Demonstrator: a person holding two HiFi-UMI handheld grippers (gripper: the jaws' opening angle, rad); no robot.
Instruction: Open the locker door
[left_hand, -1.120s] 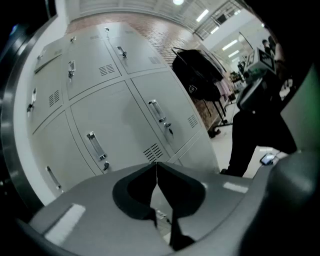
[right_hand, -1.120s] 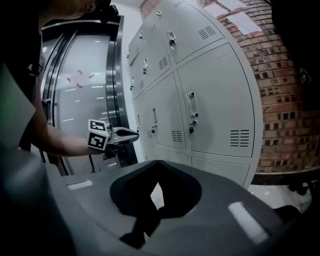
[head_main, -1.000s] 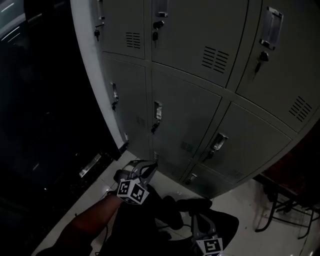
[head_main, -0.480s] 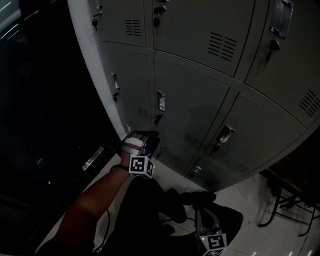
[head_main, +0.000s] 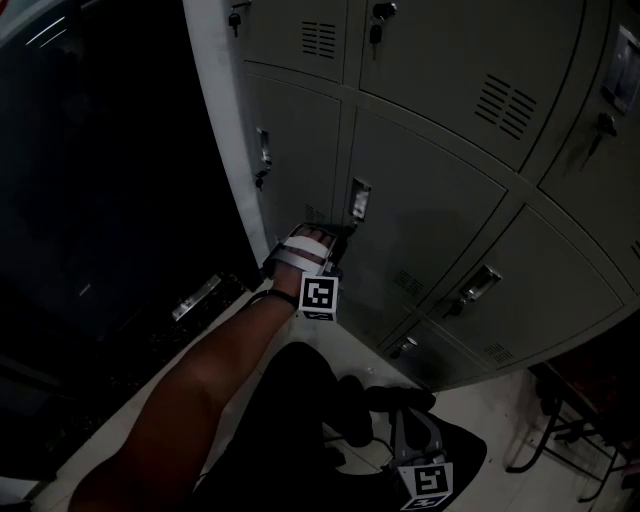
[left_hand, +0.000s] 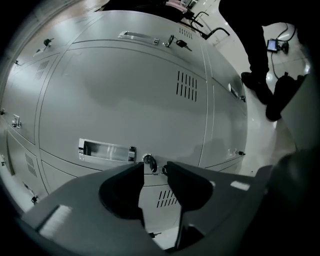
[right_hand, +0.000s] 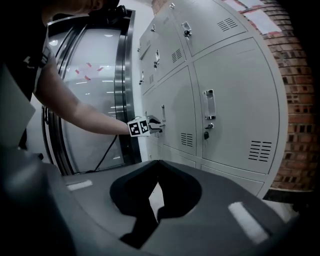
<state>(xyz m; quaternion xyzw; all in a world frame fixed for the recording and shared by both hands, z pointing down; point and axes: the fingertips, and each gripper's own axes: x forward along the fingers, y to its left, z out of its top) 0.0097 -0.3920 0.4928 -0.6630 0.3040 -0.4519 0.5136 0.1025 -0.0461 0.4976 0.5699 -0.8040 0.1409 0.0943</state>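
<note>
Grey lockers fill the view, and low at centre the left gripper, jaws just spread wide with nothing between them, hovers before the key of the closed locker door, which a skewed grab could miss; the right gripper rests with jaws together.

Pale glossy floor under grey locker bank.

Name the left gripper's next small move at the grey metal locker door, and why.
Probably ease the left gripper forward onto the small dark key: its jaws have just been opening, stand apart and empty, the key just ahead.
</note>
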